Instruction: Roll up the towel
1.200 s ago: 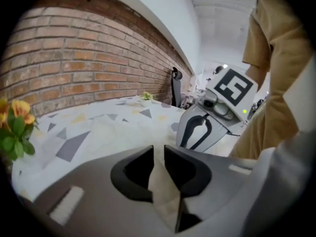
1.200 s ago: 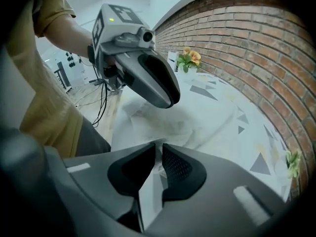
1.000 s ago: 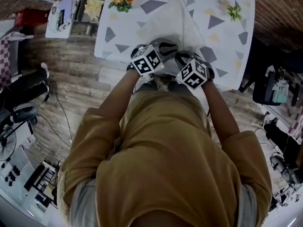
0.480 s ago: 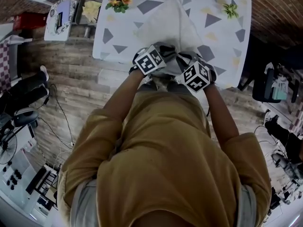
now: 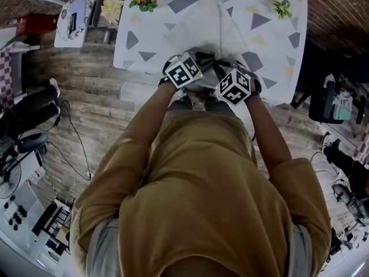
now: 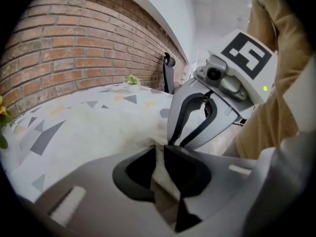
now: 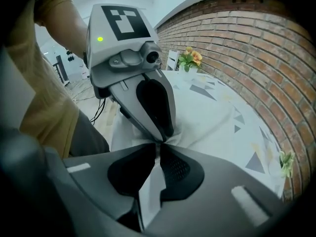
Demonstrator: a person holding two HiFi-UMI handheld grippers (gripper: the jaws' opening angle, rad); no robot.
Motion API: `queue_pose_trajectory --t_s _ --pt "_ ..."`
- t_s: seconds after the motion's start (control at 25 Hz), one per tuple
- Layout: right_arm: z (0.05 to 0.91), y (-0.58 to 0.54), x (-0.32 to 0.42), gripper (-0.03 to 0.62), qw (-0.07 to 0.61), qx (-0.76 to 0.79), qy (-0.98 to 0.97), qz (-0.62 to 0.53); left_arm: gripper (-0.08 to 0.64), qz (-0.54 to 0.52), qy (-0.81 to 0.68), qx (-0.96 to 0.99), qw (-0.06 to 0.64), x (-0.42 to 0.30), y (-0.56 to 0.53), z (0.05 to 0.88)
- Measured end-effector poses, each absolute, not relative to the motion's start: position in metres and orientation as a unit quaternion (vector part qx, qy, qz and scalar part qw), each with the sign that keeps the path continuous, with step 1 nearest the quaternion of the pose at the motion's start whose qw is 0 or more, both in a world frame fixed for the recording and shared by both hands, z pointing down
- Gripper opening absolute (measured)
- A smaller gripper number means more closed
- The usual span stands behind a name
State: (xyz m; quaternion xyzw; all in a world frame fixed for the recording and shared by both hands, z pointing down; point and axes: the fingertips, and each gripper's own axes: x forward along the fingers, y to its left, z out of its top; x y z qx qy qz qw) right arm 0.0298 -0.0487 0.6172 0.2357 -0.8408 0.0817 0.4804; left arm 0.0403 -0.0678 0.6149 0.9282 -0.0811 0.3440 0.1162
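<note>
brick wall (image 6: pixel 74 48) behind; table (image 5: pixel 124 62) under a white tablecloth (image 5: pixel 144 39) printed with grey triangles. both forearms (image 5: pixel 147 120) reach forward, tongs side by side, pitched down at the near edge. left gripper (image 6: pixel 159 149) is clamped on a fold of the soft white towel (image 5: pixel 204 25); right gripper (image 7: pixel 158 149) pinches its near edge. the towel lies rumpled mid-table.

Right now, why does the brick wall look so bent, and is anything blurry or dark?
Left gripper view: the wide lens bows the brick wall into an arc; corners go black. Right gripper view: same bowing, towel washed out pale. Head view: fairly sharp, floor curving at the edges.
</note>
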Motion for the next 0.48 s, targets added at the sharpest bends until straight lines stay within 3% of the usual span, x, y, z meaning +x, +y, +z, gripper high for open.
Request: queue_pose_trajectory --t_s 0.28,0.48 --pt "0.614 -0.047 0.031 0.034 0.475 0.240 -0.843 0.079 0.081 0.267 -0.147 0.946 0.113 0.016 -0.075 0.588" --pt "0.599 -0.048 0.040 0.035 0.463 0.251 -0.848 0.055 0.083 0.264 -0.151 0.950 0.069 0.000 -0.061 0.570"
